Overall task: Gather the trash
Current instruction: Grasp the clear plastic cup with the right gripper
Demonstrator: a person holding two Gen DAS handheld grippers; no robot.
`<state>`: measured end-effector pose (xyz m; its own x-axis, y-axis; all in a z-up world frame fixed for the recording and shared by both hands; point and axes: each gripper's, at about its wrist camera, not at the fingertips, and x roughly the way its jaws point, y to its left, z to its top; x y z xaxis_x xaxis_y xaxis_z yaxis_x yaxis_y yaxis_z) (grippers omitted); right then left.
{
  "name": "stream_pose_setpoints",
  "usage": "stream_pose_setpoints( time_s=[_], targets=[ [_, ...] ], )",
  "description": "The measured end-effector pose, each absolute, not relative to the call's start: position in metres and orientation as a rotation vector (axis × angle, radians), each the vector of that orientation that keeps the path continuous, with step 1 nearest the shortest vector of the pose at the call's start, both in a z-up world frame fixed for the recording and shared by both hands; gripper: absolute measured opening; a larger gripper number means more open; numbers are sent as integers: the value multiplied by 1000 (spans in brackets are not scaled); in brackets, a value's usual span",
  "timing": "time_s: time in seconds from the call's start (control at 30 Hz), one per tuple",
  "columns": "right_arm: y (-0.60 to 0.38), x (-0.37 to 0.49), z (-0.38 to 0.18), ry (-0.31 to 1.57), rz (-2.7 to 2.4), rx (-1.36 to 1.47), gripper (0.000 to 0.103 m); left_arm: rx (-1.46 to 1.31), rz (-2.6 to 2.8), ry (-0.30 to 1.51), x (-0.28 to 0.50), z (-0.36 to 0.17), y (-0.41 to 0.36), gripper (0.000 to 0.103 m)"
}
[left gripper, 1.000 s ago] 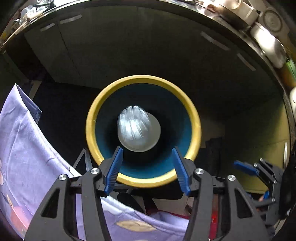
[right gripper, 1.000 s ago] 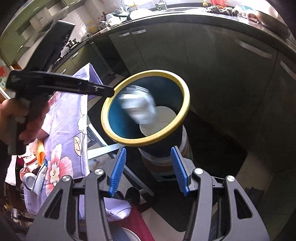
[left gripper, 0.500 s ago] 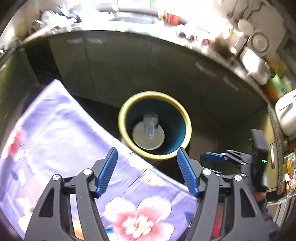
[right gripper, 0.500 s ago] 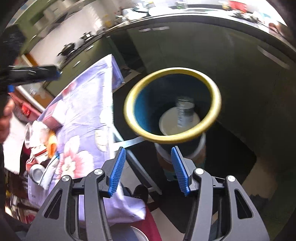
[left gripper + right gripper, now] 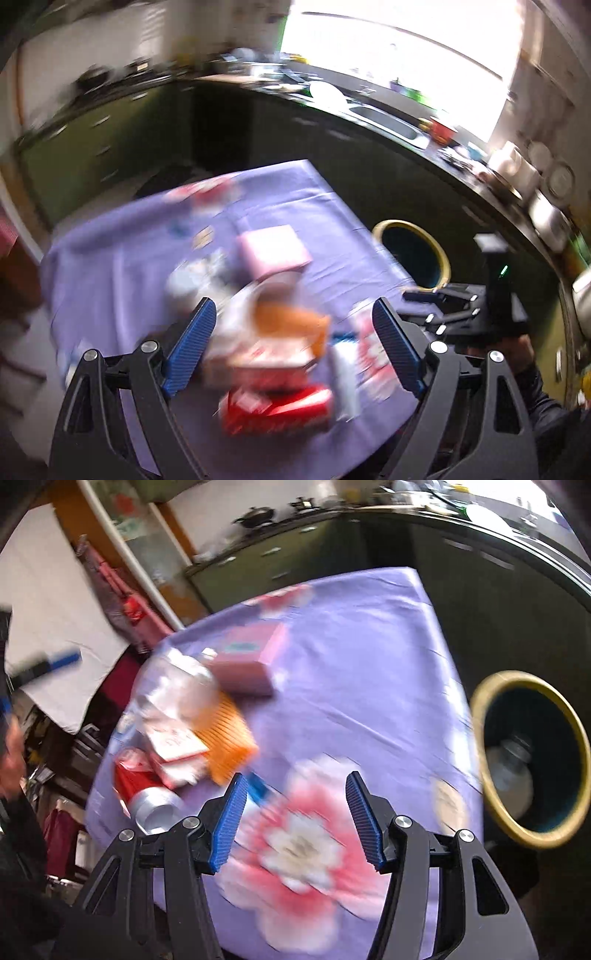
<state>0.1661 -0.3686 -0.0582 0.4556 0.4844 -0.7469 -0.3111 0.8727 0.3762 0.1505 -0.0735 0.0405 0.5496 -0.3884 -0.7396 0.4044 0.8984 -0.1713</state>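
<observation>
My left gripper (image 5: 293, 332) hangs over a blurred heap of trash on the purple floral tablecloth (image 5: 295, 184): an orange piece (image 5: 291, 321), a red can (image 5: 277, 406), a pink box (image 5: 273, 251). Its jaws are opening, with nothing held between them. My right gripper (image 5: 295, 812) is over a pink flower print, jaws opening and empty. The heap lies to its left: a clear bottle (image 5: 177, 686), the pink box (image 5: 251, 661), the orange piece (image 5: 225, 738), the red can (image 5: 144, 786). The yellow-rimmed bin (image 5: 517, 675) stands off the table's right edge with a container (image 5: 513, 760) inside.
The bin (image 5: 443, 258) sits beyond the table's far right corner in the left wrist view, with the other gripper and a hand (image 5: 517, 347) in front of it. Dark green cabinets and a cluttered counter (image 5: 388, 122) run behind. A white cloth (image 5: 55, 620) hangs at left.
Both grippers have swung away from above the bin and back over the table. The container that was falling now rests in the bin. The left jaws stand wider.
</observation>
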Motion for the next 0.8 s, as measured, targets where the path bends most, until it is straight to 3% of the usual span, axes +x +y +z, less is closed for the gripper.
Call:
stream_pose_setpoints(
  time_s=[0.37, 0.47, 0.57, 0.8],
  targets=[
    [-241, 212, -29, 917, 547, 22, 54, -89, -294, 902, 117, -9, 16, 82],
    [-224, 227, -43, 946, 505, -22, 41, -95, -297, 906, 113, -17, 22, 83],
    [-216, 237, -58, 974, 495, -37, 7, -101, -312, 913, 114, -24, 20, 83],
    [-235, 226, -49, 917, 494, 5, 7, -74, -339, 911, 113, -28, 11, 83]
  ],
)
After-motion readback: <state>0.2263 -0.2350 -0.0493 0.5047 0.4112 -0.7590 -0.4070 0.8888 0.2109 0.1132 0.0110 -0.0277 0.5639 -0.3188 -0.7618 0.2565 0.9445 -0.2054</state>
